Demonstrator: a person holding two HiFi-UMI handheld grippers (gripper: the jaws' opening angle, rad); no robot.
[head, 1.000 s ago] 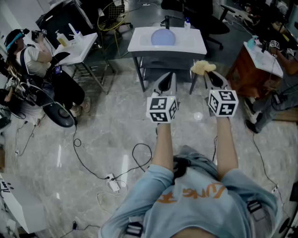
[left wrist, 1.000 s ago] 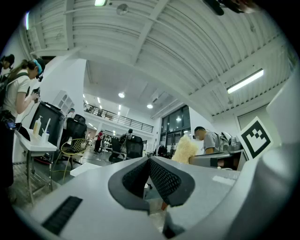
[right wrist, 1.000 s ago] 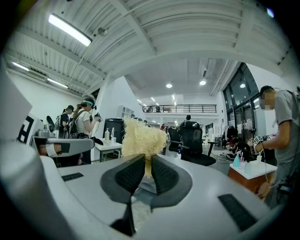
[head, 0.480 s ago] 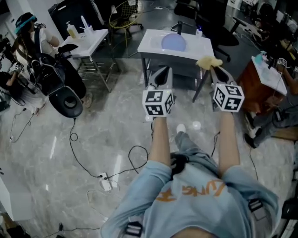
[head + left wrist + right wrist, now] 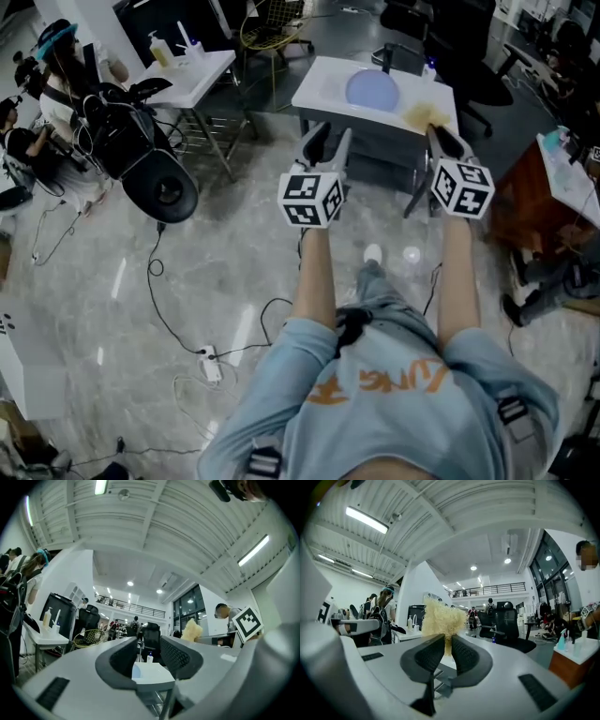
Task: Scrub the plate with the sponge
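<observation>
Ceiling strip lights [image 5: 366, 520] give even indoor light. The head view is dimmer, with glare streaks on the polished floor [image 5: 120, 281]. Both gripper views bow at the edges (corners black); the left hand-held gripper [image 5: 149, 652] is soft close up.

The plate [image 5: 372, 90] is pale blue and the table [image 5: 317, 89] under it is white. The sponge [image 5: 440, 616] is pale yellow. The shirt [image 5: 375, 441] is light blue with orange letters. The floor [image 5: 216, 267] is grey marble with lighter veins.
</observation>
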